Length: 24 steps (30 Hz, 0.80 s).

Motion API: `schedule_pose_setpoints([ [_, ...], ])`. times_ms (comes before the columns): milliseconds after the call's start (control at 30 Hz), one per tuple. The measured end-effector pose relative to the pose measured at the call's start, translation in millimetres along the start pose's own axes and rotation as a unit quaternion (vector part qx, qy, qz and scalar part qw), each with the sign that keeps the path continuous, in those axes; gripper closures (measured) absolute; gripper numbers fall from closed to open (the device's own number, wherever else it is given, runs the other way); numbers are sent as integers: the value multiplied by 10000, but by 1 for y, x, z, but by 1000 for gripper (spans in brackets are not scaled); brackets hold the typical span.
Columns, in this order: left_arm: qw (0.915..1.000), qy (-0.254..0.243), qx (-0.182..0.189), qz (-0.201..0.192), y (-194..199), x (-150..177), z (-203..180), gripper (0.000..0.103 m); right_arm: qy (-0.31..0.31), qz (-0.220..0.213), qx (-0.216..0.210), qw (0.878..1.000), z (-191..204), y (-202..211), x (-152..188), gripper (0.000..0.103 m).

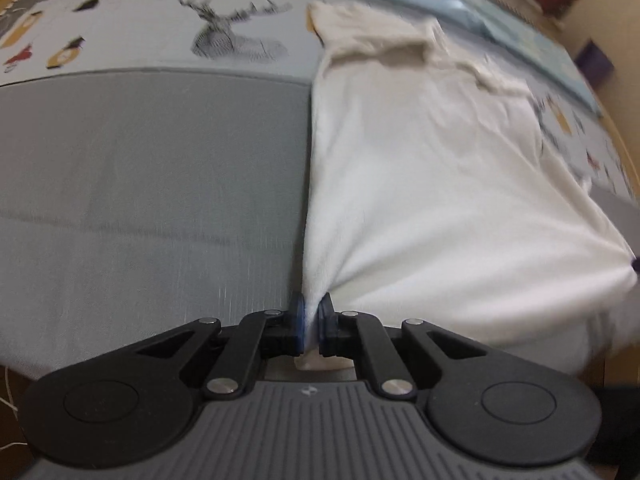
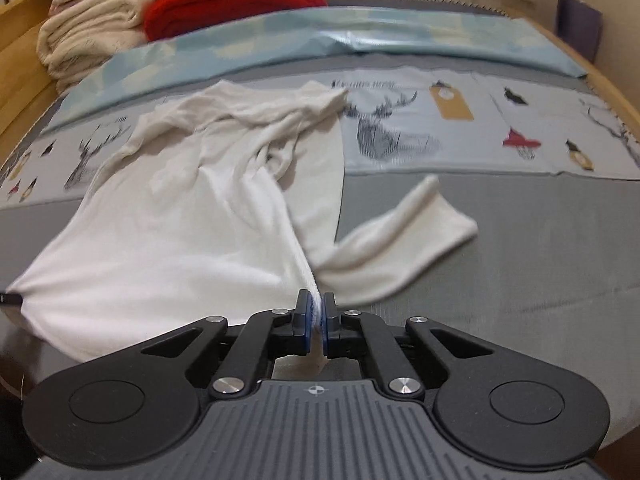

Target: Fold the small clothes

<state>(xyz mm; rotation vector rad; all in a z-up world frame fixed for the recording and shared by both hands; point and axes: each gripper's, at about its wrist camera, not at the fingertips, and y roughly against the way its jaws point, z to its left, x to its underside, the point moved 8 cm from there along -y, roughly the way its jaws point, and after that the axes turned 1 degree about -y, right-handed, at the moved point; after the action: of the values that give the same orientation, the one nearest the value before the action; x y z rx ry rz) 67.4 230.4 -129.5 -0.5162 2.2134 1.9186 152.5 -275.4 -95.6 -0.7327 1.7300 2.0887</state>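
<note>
- Left wrist view: we see the left gripper with its blue-faced pads pressed together on a pinch of the white shirt, at the garment's near left hem corner; creases fan out from the pinch across the soft knit cloth.
- The shirt lies lengthwise on the bed, its hem toward the near edge and its crumpled collar end toward the far side, over the printed panel; its left side forms a straight folded edge.
- The bed cover is a smooth grey weave with faint ribbing; we note the printed panel bears a line-drawn deer head and small coloured figures.
- Left of the shirt, the grey cover lies bare up to the near edge, giving open room there.
- Right wrist view: the right gripper likewise pinches a bunched white fold of the shirt between its closed pads, at the near right hem corner.
- A sleeve trails out flat to the right of this pinch, a soft tube lying on the grey cover.
- Toward the far left corner of the bed we see a red blanket and cream folded bedding stacked beside the wooden bed frame; a pale blue sheet runs across beyond the printed panel.
</note>
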Motion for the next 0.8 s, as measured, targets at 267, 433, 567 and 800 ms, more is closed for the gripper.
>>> schedule_pose_setpoints([
  [267, 9920, -777, -803, 591, -12, 23, -7, 91, 734, 1681, -28, 9830, 2, -31, 70, 100],
  [433, 9958, -400, -818, 39, 6, 0, -7, 79, -370, 685, -252, 9966, -22, -13, 32, 97],
  [567, 9950, -264, -965, -47, 9, -13, -12, 78, -1465, -210, -314, 9885, -54, -4, 6, 97],
  [800, 9954, -79, -887, -356, 11, -41, -40, 78, -2061, -464, -341, 9768, -69, -44, -19, 92],
])
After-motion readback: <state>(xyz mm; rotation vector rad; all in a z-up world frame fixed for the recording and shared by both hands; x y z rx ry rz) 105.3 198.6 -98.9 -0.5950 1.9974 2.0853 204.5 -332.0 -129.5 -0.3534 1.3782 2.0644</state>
